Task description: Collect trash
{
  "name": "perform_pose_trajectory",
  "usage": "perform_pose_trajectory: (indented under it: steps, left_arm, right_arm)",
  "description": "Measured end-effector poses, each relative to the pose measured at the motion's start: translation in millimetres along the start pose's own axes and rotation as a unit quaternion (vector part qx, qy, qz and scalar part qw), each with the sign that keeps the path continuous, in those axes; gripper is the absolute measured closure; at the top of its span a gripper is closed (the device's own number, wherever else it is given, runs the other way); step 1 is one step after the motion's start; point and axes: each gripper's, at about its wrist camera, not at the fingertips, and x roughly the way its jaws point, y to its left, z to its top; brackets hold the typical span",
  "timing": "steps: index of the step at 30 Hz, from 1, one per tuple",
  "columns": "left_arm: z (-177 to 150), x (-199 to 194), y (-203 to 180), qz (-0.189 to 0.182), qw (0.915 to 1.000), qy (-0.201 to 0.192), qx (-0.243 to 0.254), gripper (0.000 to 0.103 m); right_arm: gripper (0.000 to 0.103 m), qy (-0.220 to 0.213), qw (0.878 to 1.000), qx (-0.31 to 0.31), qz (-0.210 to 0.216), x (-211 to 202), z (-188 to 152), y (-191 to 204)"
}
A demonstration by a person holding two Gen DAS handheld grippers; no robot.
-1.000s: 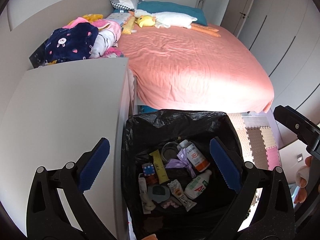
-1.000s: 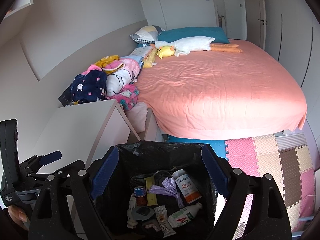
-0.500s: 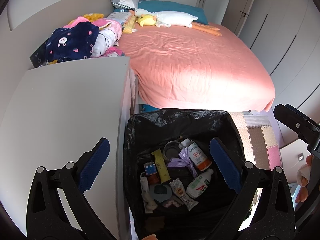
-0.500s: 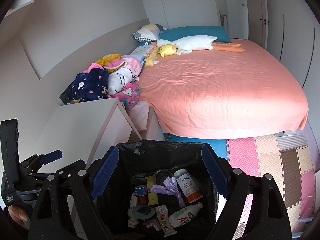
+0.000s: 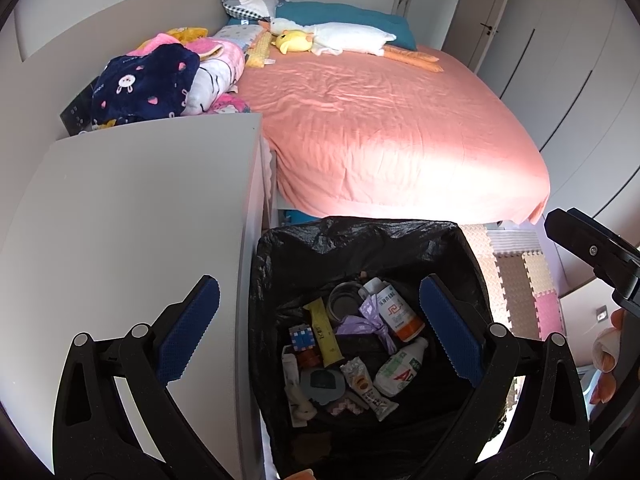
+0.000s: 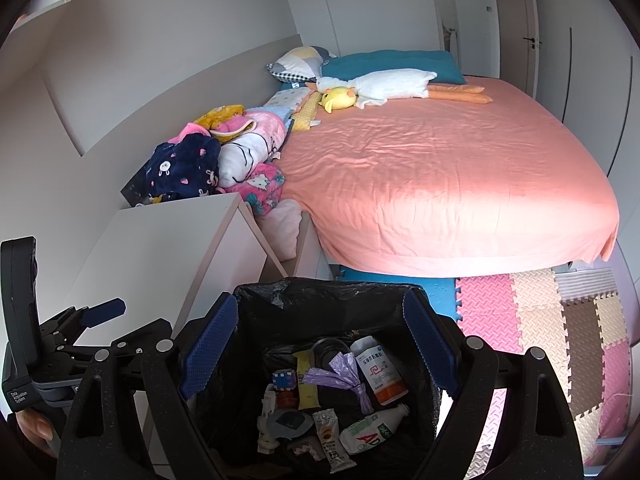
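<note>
- Bed (image 6: 440,184) and cabinet (image 5: 132,240): neither shows loose trash; your next move calls for scanning elsewhere.
- Bin (image 5: 360,240): collected trash (image 5: 352,348) lies inside.
- Left gripper (image 5: 320,336), right gripper (image 6: 320,344): jaws spread, empty, above the bin.

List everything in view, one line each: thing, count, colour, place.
bin bag: one, black, on floor beside cabinet
medicine bottle: one, white with orange base, in bag
drink bottle: one, white, in bag
purple wrapper: one, in bag
yellow sachet: one, in bag
cube: one, blue and white, in bag
cabinet: one, white, left of bag
bed: one, salmon cover
goose toy: one, white, by pillows
clothes pile: mixed colours, behind cabinet
floor mats: pink, beige, brown
left tongs: open, over bag
right tongs: open, over bag
</note>
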Motion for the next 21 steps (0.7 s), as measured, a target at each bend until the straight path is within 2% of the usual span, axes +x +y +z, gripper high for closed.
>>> perform_pose_trajectory:
  steps: [21]
  left_arm:
    - [2.0,-3.1,-0.8,-0.001,1.0,-0.001,0.008,0.006]
  right_arm:
    - [0.018,0.0,1.0,0.0,-0.001,0.3,0.0,0.6]
